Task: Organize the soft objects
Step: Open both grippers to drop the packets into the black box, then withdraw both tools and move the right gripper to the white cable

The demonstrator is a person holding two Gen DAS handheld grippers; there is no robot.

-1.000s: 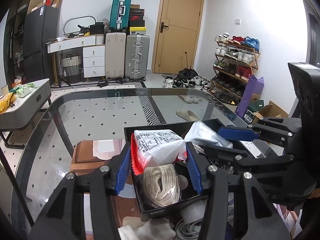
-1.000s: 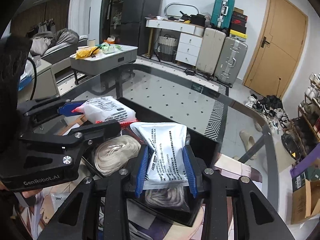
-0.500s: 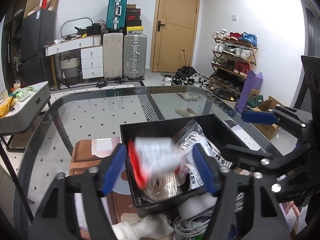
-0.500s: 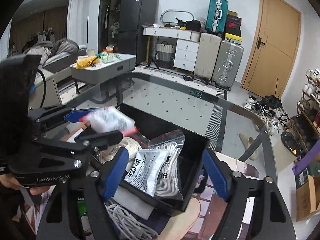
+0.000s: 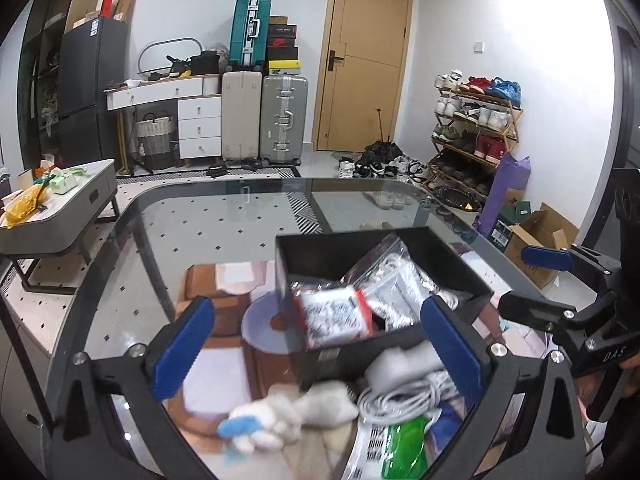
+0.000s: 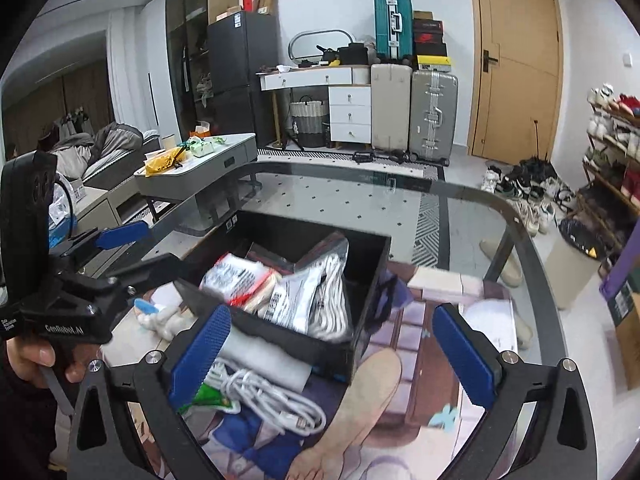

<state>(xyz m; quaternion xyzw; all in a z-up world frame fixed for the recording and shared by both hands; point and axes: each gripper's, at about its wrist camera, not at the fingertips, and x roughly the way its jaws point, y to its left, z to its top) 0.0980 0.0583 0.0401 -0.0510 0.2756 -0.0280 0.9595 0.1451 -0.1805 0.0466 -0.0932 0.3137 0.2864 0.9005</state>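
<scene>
- Nearest us on the glass table (image 5: pixel 224 216), a coil of white cable (image 6: pixel 264 396) and a white plush toy with a blue tip (image 5: pixel 280 416) lie loose on the printed mat, just in front of the box.
- Behind them stands the open black rectangular box (image 6: pixel 360 336); inside it we see a white packet with red edges (image 5: pixel 334 314) resting near the front left corner, tilted, beside a clear plastic bag of white cord (image 6: pixel 320 292) that leans toward the right wall.
- Our left gripper (image 5: pixel 316 344) points down at the box's front wall, its blue-padded jaws spreading wide with nothing pinched between them.
- Our right gripper (image 6: pixel 332 344) hangs over the box's near right corner, jaws likewise opening and gripping nothing.
- A hand (image 6: pixel 32 360) shows on the left gripper's handle.
- Farther off stand suitcases (image 5: pixel 284 116) beside a wooden door (image 5: pixel 364 60).
</scene>
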